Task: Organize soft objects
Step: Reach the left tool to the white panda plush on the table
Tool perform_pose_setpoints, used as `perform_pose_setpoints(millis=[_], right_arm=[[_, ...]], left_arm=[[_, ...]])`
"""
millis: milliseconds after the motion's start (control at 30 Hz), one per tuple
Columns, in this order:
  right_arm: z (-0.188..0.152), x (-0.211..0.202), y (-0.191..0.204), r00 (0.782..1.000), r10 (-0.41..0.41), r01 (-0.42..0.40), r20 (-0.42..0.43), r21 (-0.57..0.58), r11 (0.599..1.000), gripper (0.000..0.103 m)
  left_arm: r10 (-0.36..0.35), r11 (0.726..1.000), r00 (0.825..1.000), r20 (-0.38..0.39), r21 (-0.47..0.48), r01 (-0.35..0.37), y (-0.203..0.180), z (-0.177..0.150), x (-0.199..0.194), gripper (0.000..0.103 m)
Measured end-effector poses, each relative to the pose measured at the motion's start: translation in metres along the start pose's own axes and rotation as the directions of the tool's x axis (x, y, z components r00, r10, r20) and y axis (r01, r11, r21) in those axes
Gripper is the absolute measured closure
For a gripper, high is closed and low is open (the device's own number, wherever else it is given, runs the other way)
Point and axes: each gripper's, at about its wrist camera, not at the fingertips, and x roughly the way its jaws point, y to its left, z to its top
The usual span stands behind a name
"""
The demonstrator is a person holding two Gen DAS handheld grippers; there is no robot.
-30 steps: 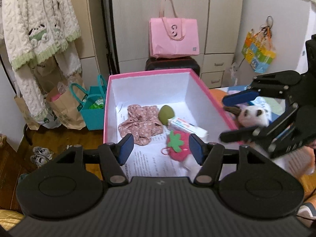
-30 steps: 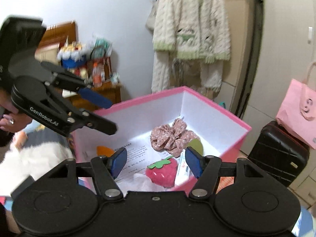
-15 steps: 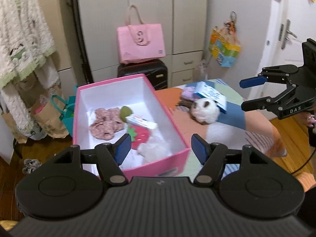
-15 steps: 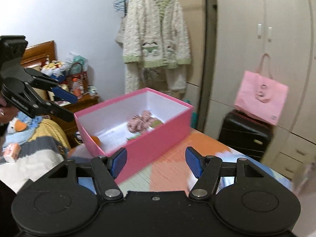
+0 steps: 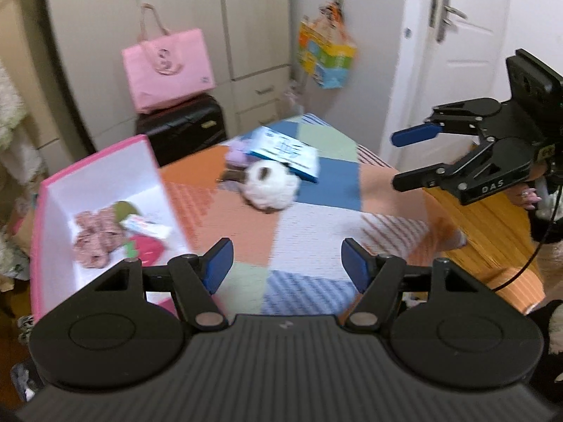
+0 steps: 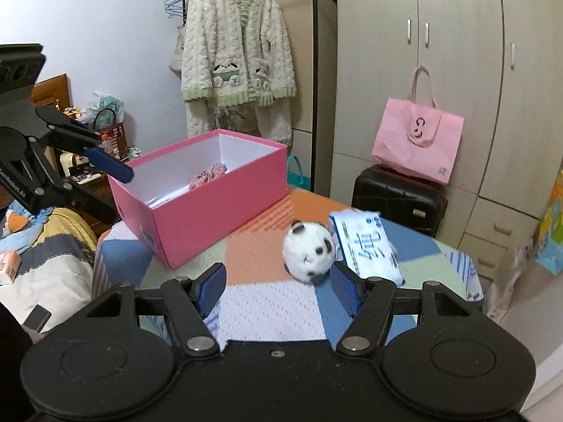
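A pink box [image 6: 225,207] with a white inside stands at the left of a patchwork-covered table [image 6: 260,246]. In the left wrist view the box [image 5: 38,232] holds a floral scrunchie [image 5: 95,234], a red strawberry plush [image 5: 149,249], a green item and a small packet. A white panda plush [image 6: 309,251] lies on the cloth beside a blue-and-white tissue pack [image 6: 366,248]; the plush [image 5: 269,184] also shows in the left wrist view. My left gripper [image 5: 286,263] is open and empty, back from the box. My right gripper [image 6: 278,286] is open and empty, just in front of the panda.
A black suitcase [image 6: 399,200] with a pink tote bag [image 6: 417,140] stands behind the table by the wardrobe. A fluffy white robe [image 6: 239,52] hangs at the back. A bed with blankets [image 6: 45,263] lies to the left. A white door [image 5: 461,45] is at the right.
Both grippers have pulled back from over the box and swung right, toward the panda plush and tissue pack. Both stay open and empty.
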Motion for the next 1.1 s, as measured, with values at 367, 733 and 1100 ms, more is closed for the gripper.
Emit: perform_pose_setpoints(millis=[367,733,1100], right_arm=[[-0.041,0.045,-0.016,0.998,0.012,-0.01,-0.069,0.03,1.0,0.032],[-0.049,0.105,-0.012,0.998,-0.037,0.037,-0.045,0.01,0.999,0.031],[-0.034,0.148,-0.012,0.995,-0.104,0.104,0.014,-0.031,0.994,0.031]], left_arm=[[-0.064,0.997,0.997,-0.035,-0.038,0.062,-0.015,0.016,0.068,0.036],[-0.051,0.984,0.999,-0.01,-0.173,0.048,0.009,0.019,0.13,0.036],[0.021,0.964,0.996,0.082,-0.266,0.002,0.026,0.019,0.174,0.036]])
